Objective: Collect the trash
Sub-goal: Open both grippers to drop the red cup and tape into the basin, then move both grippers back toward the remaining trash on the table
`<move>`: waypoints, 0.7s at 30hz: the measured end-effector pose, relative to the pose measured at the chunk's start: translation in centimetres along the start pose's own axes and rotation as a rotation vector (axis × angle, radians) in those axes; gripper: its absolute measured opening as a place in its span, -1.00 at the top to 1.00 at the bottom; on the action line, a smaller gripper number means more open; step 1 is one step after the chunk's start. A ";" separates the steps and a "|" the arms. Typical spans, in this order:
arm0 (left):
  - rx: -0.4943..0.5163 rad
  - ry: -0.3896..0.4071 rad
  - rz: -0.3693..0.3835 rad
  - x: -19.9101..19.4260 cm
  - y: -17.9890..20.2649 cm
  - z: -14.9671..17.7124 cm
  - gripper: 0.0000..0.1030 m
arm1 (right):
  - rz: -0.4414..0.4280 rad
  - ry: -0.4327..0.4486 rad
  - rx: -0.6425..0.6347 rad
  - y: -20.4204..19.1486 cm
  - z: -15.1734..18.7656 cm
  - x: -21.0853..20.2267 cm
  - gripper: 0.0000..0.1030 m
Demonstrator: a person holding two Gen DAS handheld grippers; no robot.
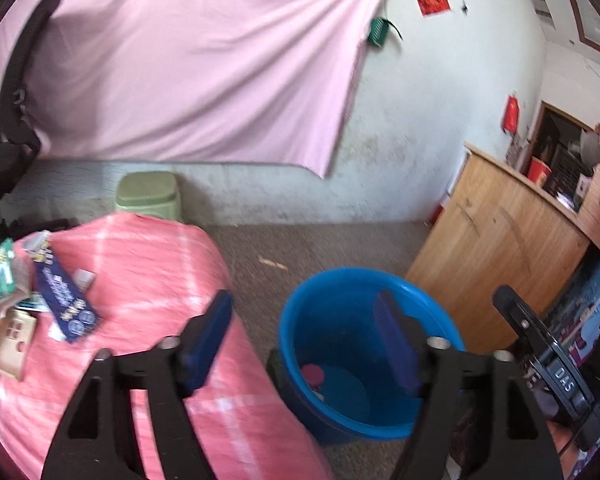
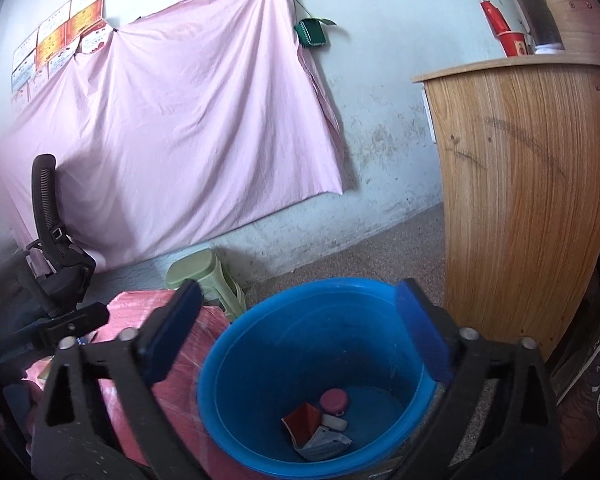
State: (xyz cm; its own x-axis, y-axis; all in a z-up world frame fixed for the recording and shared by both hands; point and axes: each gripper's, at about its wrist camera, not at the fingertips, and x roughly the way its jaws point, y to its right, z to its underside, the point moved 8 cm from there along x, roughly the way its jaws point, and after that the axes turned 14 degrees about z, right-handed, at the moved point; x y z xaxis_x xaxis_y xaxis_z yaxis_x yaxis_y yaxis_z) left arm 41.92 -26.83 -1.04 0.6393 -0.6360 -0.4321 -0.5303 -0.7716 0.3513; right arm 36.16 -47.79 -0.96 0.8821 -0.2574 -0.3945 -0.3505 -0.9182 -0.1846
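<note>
Blue bucket point(image 2: 300, 360) holding trash point(image 2: 318, 428), below spread, empty right gripper point(image 2: 300, 340)

Left wrist camera looked down past the blue bucket point(image 1: 364, 360) at five o'clock; right wrist camera sat closer above it, six o'clock; both shared bucket, pink sheet point(image 2: 188, 128), wooden cabinet point(image 1: 496, 256).

Motion blurs the packets point(image 1: 56, 292) on the pink cloth; the office chair point(image 1: 8, 120) is cut off at the frame's left edge.
</note>
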 end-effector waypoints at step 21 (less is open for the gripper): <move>0.057 0.303 -0.207 -13.5 -5.9 -2.5 -0.95 | -0.155 0.263 -0.071 -10.2 -3.4 -7.3 -1.00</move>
State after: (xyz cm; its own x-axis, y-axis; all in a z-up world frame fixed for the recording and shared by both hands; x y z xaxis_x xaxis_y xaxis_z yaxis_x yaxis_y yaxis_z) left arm 37.82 -13.68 4.85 0.8679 -0.4452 -0.2203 -0.3969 -0.8883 0.2313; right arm 34.37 -37.58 6.88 0.9776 -0.1735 -0.1188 -0.1911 -0.9689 -0.1574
